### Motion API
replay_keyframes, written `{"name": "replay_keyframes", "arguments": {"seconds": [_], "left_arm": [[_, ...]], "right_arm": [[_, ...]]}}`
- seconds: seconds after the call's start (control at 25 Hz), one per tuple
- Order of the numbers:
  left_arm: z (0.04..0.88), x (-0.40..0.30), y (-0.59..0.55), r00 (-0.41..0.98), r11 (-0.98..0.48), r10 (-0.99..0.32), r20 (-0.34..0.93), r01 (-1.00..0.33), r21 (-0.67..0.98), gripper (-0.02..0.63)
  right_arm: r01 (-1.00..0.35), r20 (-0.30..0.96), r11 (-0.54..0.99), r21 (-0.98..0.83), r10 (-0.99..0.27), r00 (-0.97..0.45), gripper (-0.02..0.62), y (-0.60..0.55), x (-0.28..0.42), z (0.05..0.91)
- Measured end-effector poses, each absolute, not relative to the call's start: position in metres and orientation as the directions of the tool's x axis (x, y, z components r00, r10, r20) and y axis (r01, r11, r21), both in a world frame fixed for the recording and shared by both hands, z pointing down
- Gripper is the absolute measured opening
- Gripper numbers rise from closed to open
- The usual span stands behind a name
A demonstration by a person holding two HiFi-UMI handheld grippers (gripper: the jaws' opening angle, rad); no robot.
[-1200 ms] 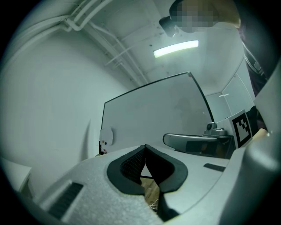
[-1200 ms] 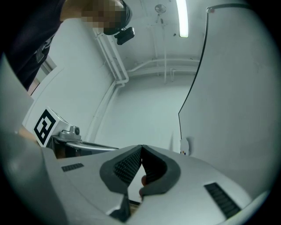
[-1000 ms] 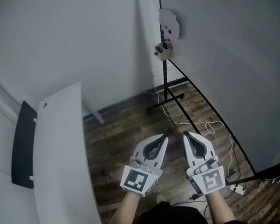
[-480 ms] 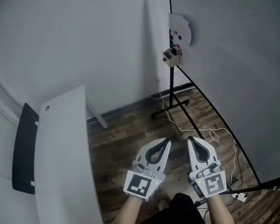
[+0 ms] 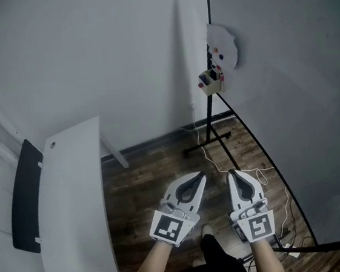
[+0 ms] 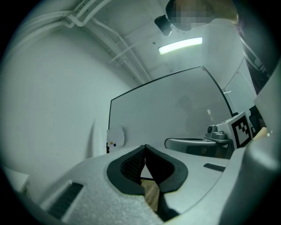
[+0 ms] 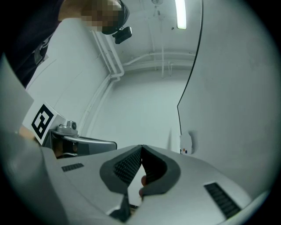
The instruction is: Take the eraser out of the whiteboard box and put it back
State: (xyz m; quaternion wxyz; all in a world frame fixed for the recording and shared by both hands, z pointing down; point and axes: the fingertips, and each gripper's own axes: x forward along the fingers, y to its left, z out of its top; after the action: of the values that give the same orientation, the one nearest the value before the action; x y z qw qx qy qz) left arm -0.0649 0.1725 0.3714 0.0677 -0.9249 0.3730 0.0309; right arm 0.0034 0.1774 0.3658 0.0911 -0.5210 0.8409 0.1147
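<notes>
A small whiteboard box [image 5: 211, 82] hangs on the left edge of the big whiteboard [image 5: 286, 88], below a white rounded piece [image 5: 222, 46] stuck on the board. The box holds small items with red parts; I cannot pick out the eraser. Both grippers are held side by side over the wooden floor, well short of the box. My left gripper [image 5: 201, 175] is shut and empty, its tips meeting [image 6: 145, 146]. My right gripper [image 5: 230, 172] is likewise shut with nothing in it [image 7: 141, 147]. The left gripper view shows the board [image 6: 175, 105] ahead.
A white table [image 5: 74, 204] runs along the left, with a black panel [image 5: 24, 194] beside it. The whiteboard's black stand legs [image 5: 210, 140] and white cables [image 5: 256, 171] lie on the floor ahead. A power strip [image 5: 290, 250] sits by my right arm.
The whiteboard and its box have come nearer and lower in the head view as both grippers were carried forward together. Both grippers stayed shut.
</notes>
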Motion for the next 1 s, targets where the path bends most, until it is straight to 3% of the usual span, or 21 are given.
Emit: {"name": "replay_keyframes", "arguments": {"seconds": [1.0], "left_arm": [[0.378, -0.02, -0.045, 0.716, -0.71, -0.694, -0.076, -0.698, -0.094, 0.006]], "right_arm": [[-0.898, -0.232, 0.436, 0.051, -0.87, -0.435, 0.003, -0.034, 0.042, 0.381]]}}
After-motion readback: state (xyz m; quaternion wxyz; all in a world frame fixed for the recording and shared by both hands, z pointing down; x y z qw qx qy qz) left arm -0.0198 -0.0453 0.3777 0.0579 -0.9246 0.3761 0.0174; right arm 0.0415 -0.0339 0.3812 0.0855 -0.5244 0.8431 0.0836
